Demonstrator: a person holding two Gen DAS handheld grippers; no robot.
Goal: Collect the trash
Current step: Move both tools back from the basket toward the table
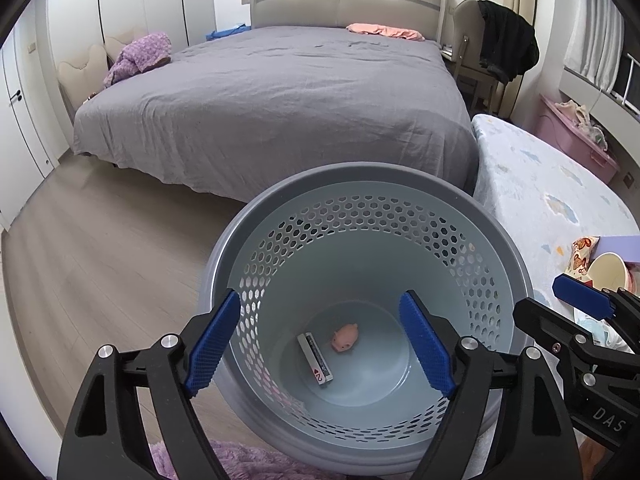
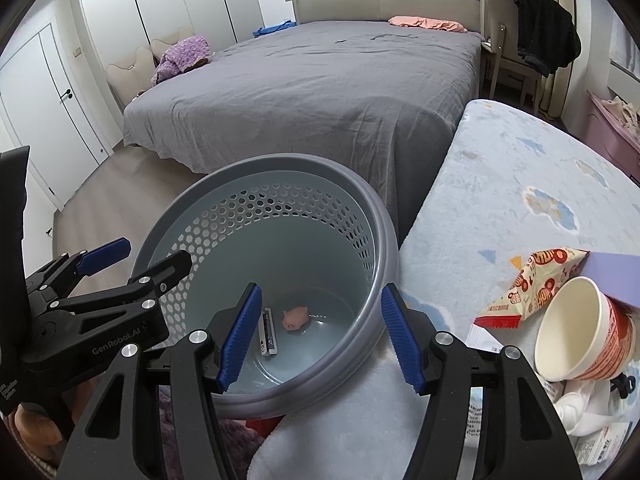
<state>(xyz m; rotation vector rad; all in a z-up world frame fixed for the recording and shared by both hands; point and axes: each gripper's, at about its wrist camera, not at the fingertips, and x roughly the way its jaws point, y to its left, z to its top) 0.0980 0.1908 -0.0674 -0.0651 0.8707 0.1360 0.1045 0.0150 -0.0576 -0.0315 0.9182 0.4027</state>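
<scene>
Tongs over bin (image 1: 360, 184) | left tongs (image 1: 320, 344) and right tongs (image 2: 320, 334) wide, empty | pig toy (image 1: 345, 336), card box (image 1: 315, 359) binned | next: paper cup (image 2: 580, 332), snack wrapper (image 2: 536, 280) on mat (image 2: 520, 168), likely right's reach.

A home bedroom — a wide bed (image 1: 272, 96) under a grey sheet with a padded beige headboard (image 1: 348, 0) fills the middle. White wardrobe doors (image 1: 152, 0) line the left wall, and a chair (image 1: 476, 44) draped with a black garment stands by the curtains. Wood-look flooring (image 1: 100, 248), a pink storage box (image 1: 576, 140) by the window and a perforated grey bin (image 1: 360, 208) round it out — lived-in, domestic.
</scene>
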